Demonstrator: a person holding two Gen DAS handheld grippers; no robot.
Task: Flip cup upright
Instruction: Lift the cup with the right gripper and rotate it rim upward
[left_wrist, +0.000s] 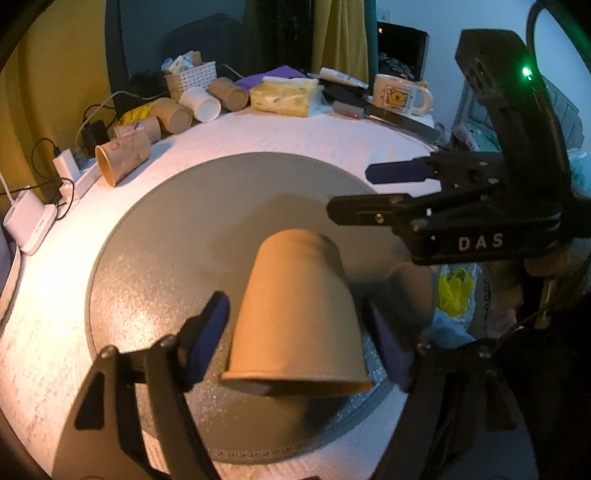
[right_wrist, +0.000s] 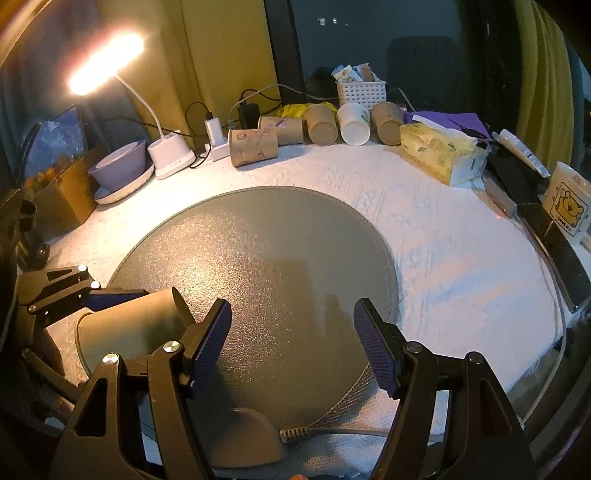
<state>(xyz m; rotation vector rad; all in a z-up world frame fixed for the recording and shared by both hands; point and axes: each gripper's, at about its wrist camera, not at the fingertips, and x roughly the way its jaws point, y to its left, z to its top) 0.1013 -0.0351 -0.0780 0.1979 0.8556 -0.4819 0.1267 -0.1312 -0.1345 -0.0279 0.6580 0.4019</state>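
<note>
A plain brown paper cup (left_wrist: 295, 314) sits between the fingers of my left gripper (left_wrist: 299, 343), held tilted above the round grey mat (left_wrist: 177, 258), its rim toward the camera and its base pointing away. The pads stand wide beside the cup; contact is hard to see. In the right wrist view the same cup (right_wrist: 129, 328) shows at the lower left with a left finger (right_wrist: 110, 297) over it. My right gripper (right_wrist: 291, 343) is open and empty over the mat (right_wrist: 258, 240); it also shows in the left wrist view (left_wrist: 354, 192) at the right.
Several paper cups (right_wrist: 255, 146) lie on their sides along the table's back edge, with a white basket (right_wrist: 362, 94), a tissue pack (right_wrist: 439, 151), a bear mug (right_wrist: 567, 206), chargers and a lit desk lamp (right_wrist: 107, 62). A bowl (right_wrist: 118, 166) stands back left.
</note>
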